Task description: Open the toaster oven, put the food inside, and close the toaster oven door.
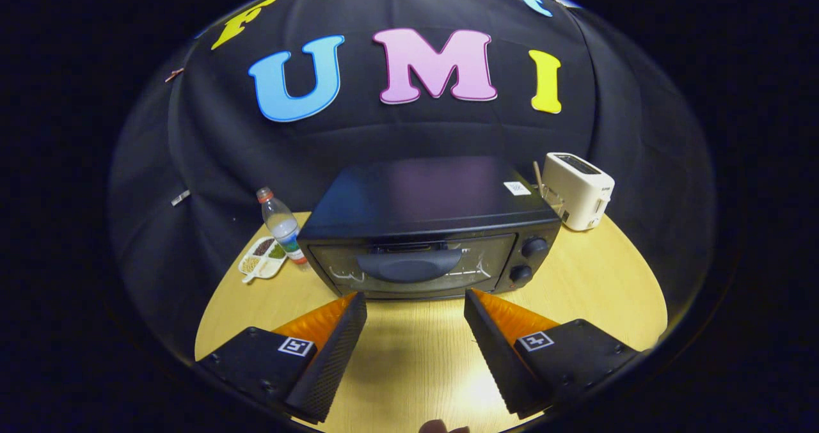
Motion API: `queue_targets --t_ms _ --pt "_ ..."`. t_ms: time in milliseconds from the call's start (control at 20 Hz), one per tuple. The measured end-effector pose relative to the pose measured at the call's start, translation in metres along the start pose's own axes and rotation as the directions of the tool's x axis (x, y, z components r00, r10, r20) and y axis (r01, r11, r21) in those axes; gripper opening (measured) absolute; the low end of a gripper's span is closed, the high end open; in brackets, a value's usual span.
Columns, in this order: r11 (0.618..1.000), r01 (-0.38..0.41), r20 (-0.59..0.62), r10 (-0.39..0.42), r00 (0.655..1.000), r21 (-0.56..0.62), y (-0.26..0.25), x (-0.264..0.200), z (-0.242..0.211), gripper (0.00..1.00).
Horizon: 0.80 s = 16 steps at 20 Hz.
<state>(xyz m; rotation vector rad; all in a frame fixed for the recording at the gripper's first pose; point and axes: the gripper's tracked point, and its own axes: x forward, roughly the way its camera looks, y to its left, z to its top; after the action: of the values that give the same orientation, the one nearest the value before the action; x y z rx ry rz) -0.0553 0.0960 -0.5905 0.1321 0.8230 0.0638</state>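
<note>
Two fingers (345, 321) apart, toaster oven (427, 228) interior dim

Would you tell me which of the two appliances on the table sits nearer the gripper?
The black toaster oven, just ahead of the open gripper; the white toaster stands farther back beside it.

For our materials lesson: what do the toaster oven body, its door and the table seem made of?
Toaster oven: probably painted metal, dark with a soft sheen. Door: likely glass, rack wires showing through. Table: wood or laminate, pale grain. The gripper is open, short of the door.
</note>
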Motion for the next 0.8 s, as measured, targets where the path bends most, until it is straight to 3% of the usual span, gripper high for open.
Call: queue_targets --t_ms 350,800 --pt "1.000 0.018 0.212 -0.018 0.977 0.003 -0.018 -0.078 0.072 0.99" --pt "0.997 -0.014 0.443 0.045 0.895 -0.075 -0.032 -0.203 0.162 0.99"
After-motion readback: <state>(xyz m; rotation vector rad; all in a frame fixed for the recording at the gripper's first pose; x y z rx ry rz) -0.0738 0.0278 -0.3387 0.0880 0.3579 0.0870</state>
